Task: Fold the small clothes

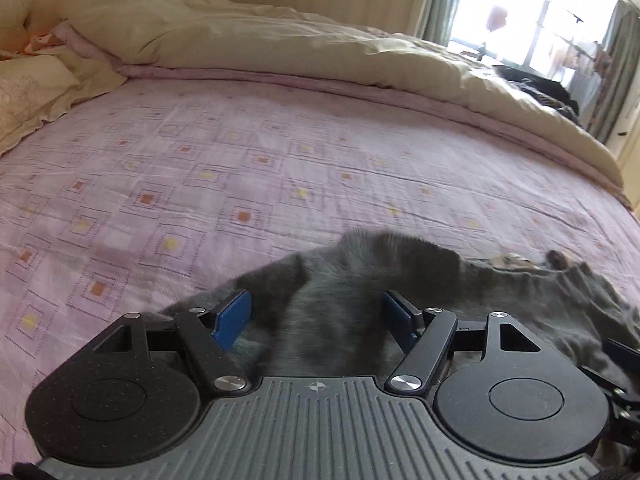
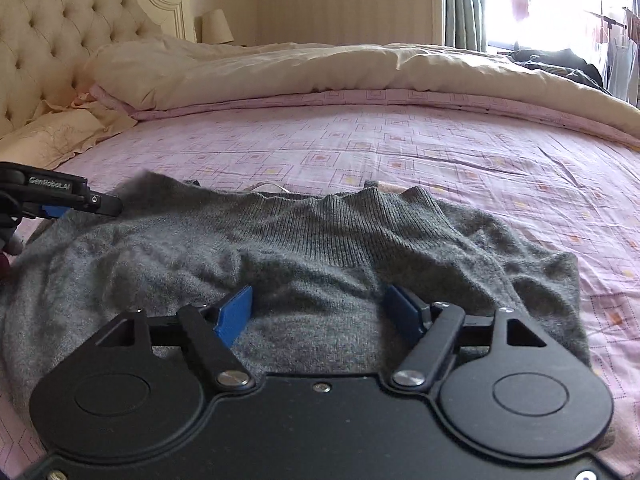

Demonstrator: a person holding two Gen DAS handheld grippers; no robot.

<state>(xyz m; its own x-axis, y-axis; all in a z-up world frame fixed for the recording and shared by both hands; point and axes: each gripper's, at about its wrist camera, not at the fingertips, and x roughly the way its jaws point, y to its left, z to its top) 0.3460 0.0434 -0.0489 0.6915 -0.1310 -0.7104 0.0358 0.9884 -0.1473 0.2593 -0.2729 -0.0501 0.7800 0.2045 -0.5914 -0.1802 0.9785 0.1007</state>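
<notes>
One marking can be read: "GenRobot.AI", in pale letters on the black body of the left gripper [image 2: 72, 204] (seen from the right wrist view, at about nine o'clock). Nothing else carries any legible writing.

Grey sweater [image 2: 320, 240] and duvet [image 2: 280, 68] on pink-sheeted bed [image 2: 400, 148]

A sweater [image 2: 304, 248] lies on the bedsheet [image 2: 400, 152], duvet [image 2: 320, 68] behind it, headboard [image 2: 60, 20] far left.
</notes>
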